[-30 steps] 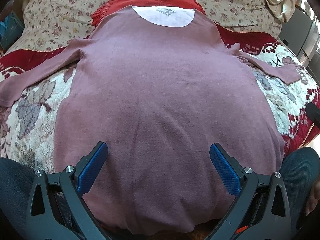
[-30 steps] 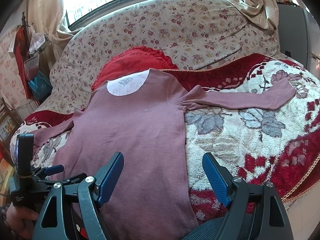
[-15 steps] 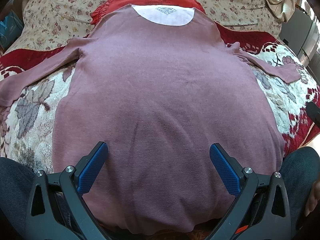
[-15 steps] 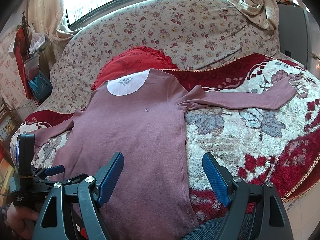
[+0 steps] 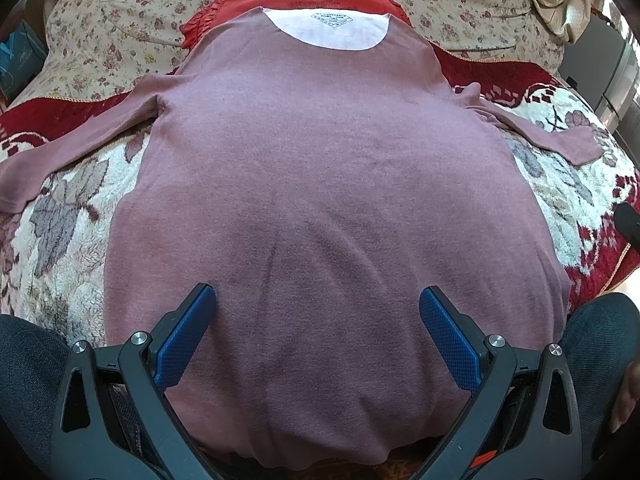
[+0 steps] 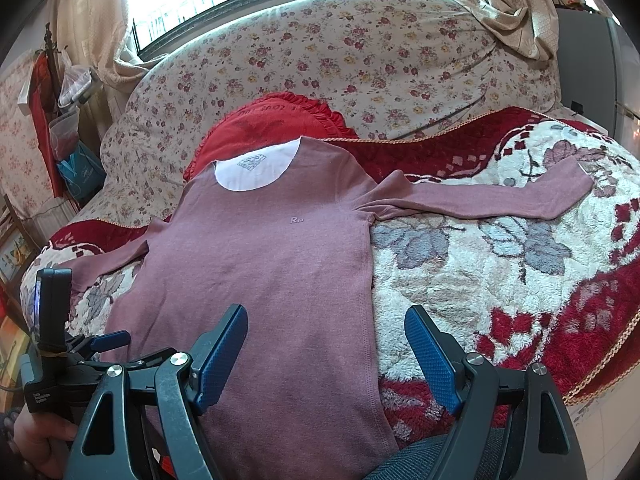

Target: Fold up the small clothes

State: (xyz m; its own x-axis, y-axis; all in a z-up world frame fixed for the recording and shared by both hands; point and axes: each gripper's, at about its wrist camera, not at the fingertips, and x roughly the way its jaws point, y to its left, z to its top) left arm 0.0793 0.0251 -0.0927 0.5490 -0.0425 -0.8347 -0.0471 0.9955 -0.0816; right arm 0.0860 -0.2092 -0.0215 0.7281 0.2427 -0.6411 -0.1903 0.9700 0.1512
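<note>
A mauve long-sleeved shirt (image 5: 320, 200) lies flat, front up, on a plush floral blanket, with a white neck lining at the far end and both sleeves spread out sideways. It also shows in the right wrist view (image 6: 272, 272). My left gripper (image 5: 318, 300) is open and empty, hovering above the shirt's lower body near the hem. My right gripper (image 6: 326, 324) is open and empty, above the shirt's right side seam near the hem. The left gripper (image 6: 108, 340) shows at the lower left of the right wrist view.
The red and cream blanket (image 6: 500, 280) covers a sofa with a floral back (image 6: 340, 52). A red frilled cushion (image 6: 272, 116) lies under the shirt's collar. A beige cloth (image 6: 516, 8) hangs over the sofa's right corner. The person's dark-trousered knees (image 5: 600, 328) flank the hem.
The left wrist view has shifted slightly closer over the shirt. Both grippers stay open; the shirt has not moved.
</note>
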